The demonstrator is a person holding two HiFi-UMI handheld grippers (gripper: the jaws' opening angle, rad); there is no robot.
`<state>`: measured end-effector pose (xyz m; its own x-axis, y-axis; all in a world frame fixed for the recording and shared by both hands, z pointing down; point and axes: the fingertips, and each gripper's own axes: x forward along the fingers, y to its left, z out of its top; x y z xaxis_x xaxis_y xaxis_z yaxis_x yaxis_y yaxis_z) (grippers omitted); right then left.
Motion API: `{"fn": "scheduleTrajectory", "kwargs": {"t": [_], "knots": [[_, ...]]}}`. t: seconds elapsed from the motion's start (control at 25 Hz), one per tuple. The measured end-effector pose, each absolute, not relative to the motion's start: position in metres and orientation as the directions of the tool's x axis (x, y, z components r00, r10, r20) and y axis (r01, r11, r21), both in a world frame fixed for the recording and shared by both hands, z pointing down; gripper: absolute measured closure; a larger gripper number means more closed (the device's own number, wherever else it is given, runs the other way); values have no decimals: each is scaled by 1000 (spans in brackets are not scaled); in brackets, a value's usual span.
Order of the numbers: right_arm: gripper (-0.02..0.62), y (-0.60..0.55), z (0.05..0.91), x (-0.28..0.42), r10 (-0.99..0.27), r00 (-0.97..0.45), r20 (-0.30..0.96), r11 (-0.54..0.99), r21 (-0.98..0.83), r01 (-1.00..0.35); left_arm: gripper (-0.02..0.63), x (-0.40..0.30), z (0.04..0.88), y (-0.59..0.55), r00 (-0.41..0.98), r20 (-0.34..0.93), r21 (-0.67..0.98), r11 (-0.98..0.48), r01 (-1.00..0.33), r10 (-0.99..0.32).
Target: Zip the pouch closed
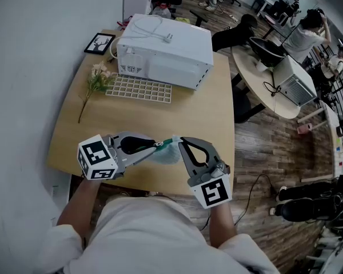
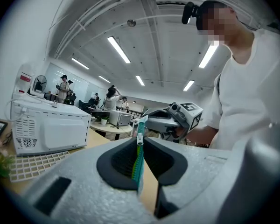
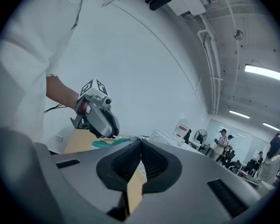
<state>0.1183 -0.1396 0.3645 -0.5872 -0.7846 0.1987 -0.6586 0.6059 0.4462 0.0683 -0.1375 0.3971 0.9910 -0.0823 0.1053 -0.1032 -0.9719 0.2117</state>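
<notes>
tension decides this step. left tool [image 2: 140, 143] is clamped on the teal pouch [image 1: 167, 153], held over the bench [image 1: 206, 113] front, slider [image 2: 140, 137] just past its tips. right tool [image 1: 180, 143] is fully closed at the pouch's far end; keep the zip line straight and taut.

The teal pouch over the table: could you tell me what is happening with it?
A person is holding the teal pouch over the wooden table with two tools. The left hand-held gripper is clamped on its zip edge, with the slider sitting right at the jaw tips. The right hand-held gripper, jaws shut, meets the pouch's other end; whether it pinches the fabric is unclear.
</notes>
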Motion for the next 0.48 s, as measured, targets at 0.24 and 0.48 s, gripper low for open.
{"fn": "scheduleTrajectory", "kwargs": {"t": [0.24,0.48], "knots": [[591,-142,368,121,-796,-571,203,602,363,-711,558,62,400,-141,991,107,221,-970,-100,-78],[591,-149,364,114,-796,-573,195,603,336,-724,558,55,398,-146,992,91,228,-968,-105,-86]]}}
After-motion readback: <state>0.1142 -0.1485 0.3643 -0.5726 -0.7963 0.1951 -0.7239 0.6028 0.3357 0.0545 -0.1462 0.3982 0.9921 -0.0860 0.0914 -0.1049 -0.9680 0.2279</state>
